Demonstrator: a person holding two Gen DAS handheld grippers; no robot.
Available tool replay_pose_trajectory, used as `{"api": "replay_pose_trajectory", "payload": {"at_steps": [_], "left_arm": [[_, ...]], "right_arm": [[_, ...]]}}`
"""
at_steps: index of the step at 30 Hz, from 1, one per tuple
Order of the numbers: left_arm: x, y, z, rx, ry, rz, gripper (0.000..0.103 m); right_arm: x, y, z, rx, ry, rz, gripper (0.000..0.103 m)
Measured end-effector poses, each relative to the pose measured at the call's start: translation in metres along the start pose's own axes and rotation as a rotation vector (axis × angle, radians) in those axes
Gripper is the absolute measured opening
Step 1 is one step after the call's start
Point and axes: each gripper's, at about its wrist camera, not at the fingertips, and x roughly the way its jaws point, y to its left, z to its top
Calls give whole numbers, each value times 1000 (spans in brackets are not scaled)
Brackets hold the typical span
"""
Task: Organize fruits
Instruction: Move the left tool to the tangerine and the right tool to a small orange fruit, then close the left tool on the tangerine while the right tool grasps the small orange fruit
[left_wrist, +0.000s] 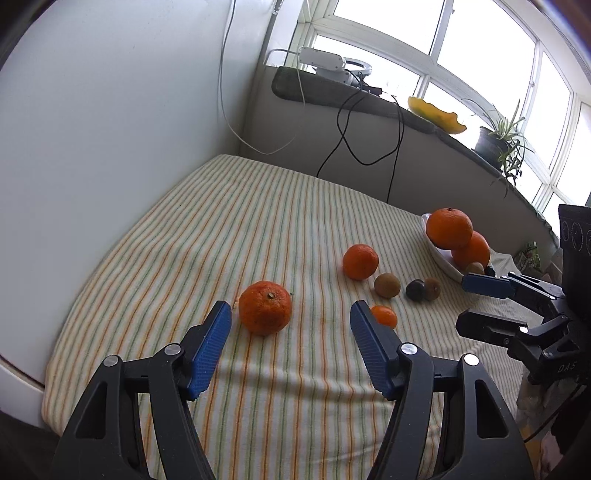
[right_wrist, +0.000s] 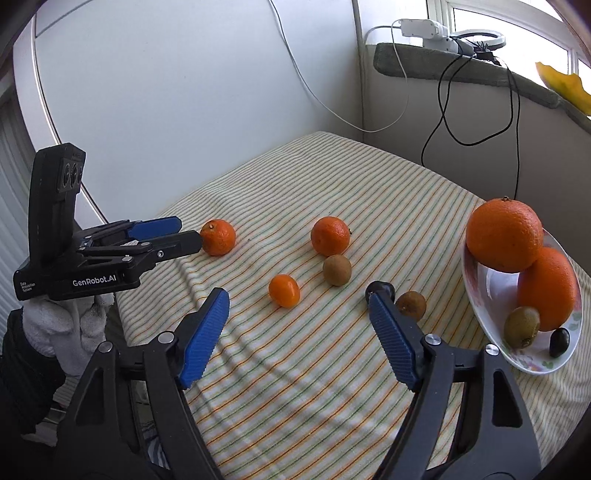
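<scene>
A: Where are we?

B: Striped green-and-orange cloth (right_wrist: 332, 177) under a window. I see 6 fruits loose on it; the white oval floral-rimmed dish (right_wrist: 480, 314) holds 4.

A: Current step?

B: Picking, I'd judge. My left gripper (left_wrist: 290, 314) is spread wide beside the dimpled round mandarin (left_wrist: 265, 312); my right gripper (right_wrist: 297, 299) gapes empty.

A: Next?

B: Straddle that mandarin, close gently, carry it to the dish.

Striped cloth (left_wrist: 280, 229); potted plant (left_wrist: 498, 142), cables (left_wrist: 369, 122) by window.
</scene>
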Motion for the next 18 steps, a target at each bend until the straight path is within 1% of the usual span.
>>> {"api": "replay_pose_trajectory", "payload": {"at_steps": [1,3,5,8,12,15,18], "left_arm": [[2,4,0,-7,5,2,62],[5,9,-2,-12,13,1,56],[9,11,-3,-5,22,1,54],[16,14,-3,-2,38,1,53],[21,18,-2,0,45,-3,50],[24,18,-1,6,50,-4,50],[28,19,0,6,56,-6,50]], "right_arm": [[5,3,0,-8,13,2,76],[15,6,0,-15,40,12,68],[24,9,0,-25,61,13,63],[35,13,1,-38,83,4,59],[47,15,3,-40,105,-1,48],[55,13,4,-40,121,-13,47],[60,10,5,-27,131,-13,40]]}}
